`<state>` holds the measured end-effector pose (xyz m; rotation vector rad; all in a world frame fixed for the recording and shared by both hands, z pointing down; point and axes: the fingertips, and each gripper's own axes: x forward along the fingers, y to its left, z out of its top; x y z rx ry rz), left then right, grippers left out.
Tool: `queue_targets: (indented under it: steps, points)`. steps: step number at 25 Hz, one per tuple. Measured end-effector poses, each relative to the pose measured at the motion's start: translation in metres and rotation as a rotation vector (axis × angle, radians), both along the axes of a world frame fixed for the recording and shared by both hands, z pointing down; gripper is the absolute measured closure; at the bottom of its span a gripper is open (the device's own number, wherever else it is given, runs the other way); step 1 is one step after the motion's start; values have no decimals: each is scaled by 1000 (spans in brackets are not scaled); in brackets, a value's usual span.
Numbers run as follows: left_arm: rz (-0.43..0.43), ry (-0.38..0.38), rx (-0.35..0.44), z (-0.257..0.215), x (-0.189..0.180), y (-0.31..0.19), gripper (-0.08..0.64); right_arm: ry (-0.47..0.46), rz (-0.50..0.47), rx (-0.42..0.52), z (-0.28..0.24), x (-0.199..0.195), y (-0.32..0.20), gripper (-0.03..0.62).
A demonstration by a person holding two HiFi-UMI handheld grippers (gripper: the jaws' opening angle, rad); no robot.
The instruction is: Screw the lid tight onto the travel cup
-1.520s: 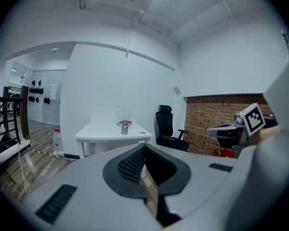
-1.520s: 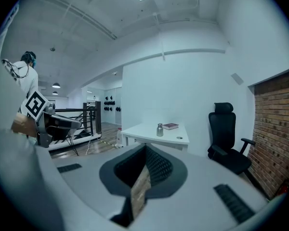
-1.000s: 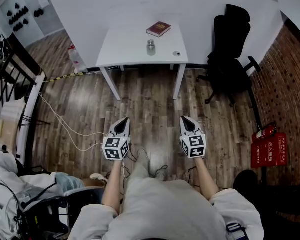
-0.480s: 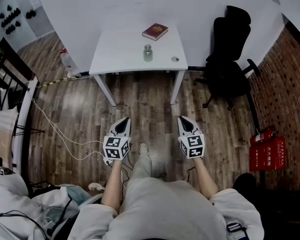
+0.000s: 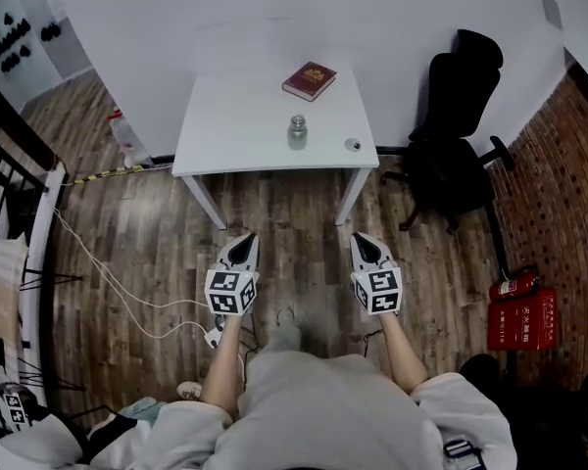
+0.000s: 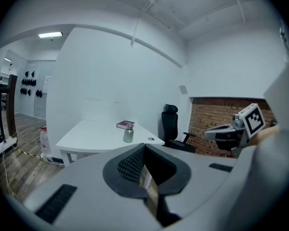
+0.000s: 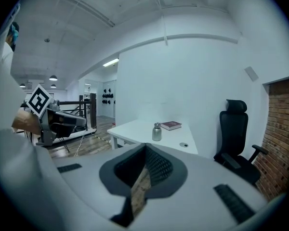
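Since the earlier frames: worktop [image 5: 230, 140] sits nearer and larger in the head view; both grippers have travelled toward it with the person, who stands on the wooden floor short of its front edge.

Item, travel cup [image 5: 297, 132]: steel, upright, close to the front edge, a little right of the middle; whether anything is already fitted on its narrow top is too small to tell.
Item, lid [image 5: 352, 145]: small round piece, taken to be the lid; flat by the front right corner, apart from the cup.
Item, book [image 5: 310, 80]: dark red, near the back edge.
Item, office chair [image 5: 459, 116]: black, off the right edge.
Item, left gripper [image 5: 242, 243]: fingers [image 6: 130, 165] pressed together, nothing between them.
Item, right gripper [image 5: 364, 241]: fingers [image 7: 159, 166] likewise closed and empty.

Position of cup to fingers: well apart; ahead of both grippers and between their lines of aim, beyond the front edge; no contact.

Step in hand, by judgement: approach. To do it well: halt square to the front edge with both items in reach; part the fingers before arrival; left to steady the cup body low down; right to take the lid by its rim, hold it level over the mouth, seat the thread gently before tightening.
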<state>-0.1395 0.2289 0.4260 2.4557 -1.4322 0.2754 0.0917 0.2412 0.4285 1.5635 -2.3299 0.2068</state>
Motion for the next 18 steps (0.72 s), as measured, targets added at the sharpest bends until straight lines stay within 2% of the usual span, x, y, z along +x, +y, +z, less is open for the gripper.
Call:
queue_targets:
  steps: [9, 18]
  points:
    - [34, 10, 4, -3, -17, -88, 552, 14, 26, -6, -2, -20, -76, 594]
    - [70, 19, -8, 3, -17, -137, 552, 23, 45, -18, 3, -26, -119, 594]
